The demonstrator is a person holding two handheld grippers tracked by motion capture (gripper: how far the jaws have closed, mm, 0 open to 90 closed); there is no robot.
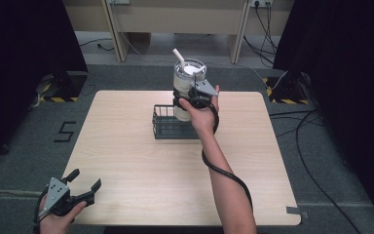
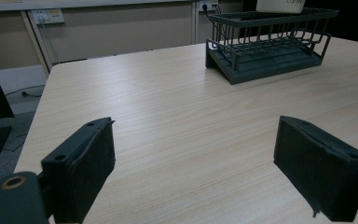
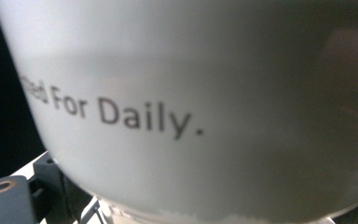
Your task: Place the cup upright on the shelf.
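One cup [image 1: 189, 78], white with a straw [image 1: 178, 55], sits clamped in the right gripper [image 1: 187, 96] above the wire rack [image 1: 164, 127] near the table's [image 1: 141, 170] far edge; its printed wall [image 3: 205, 93] presses close between the jaws. At the near left corner, well apart, the left gripper [image 1: 85, 183] hangs wide open, holding nothing.
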